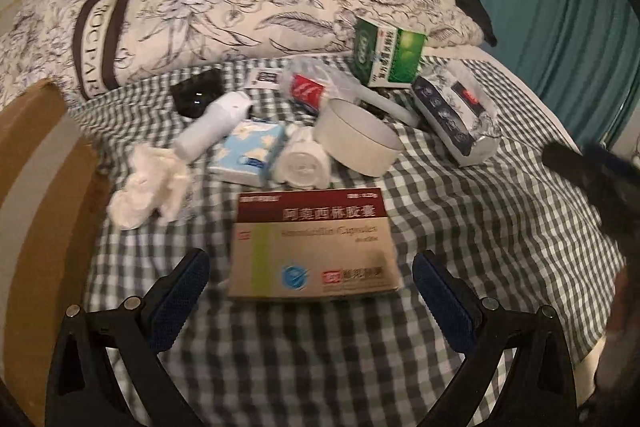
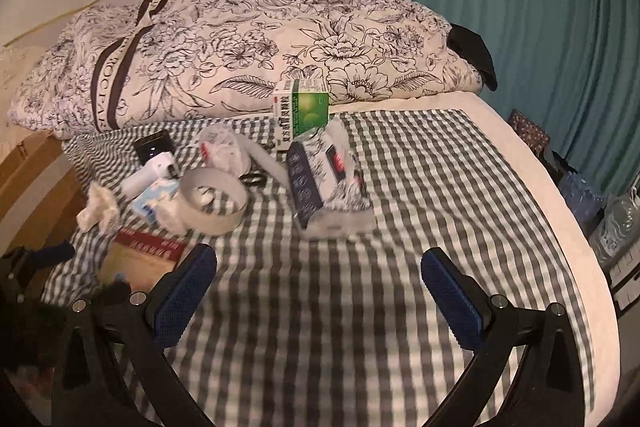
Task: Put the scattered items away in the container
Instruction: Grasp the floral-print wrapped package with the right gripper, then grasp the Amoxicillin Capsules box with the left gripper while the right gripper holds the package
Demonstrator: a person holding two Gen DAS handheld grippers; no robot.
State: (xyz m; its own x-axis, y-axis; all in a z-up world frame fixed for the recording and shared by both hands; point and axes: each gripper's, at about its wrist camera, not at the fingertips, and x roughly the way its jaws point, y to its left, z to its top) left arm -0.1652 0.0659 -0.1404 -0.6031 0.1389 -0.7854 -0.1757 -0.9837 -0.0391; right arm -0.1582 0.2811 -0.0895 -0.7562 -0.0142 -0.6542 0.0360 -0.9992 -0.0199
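Observation:
Scattered items lie on a checked sheet. A red and tan medicine box lies just ahead of my open, empty left gripper. Behind it are crumpled tissue, a white bottle, a blue tissue pack, a white roll, a round white tape ring, a green box and a dark patterned packet. A cardboard box stands at the left. My right gripper is open and empty, short of the patterned packet and the ring.
A floral quilt lies across the head of the bed. A teal curtain hangs at the right. Water bottles stand on the floor beside the bed's right edge. A black object and a plastic bag lie among the items.

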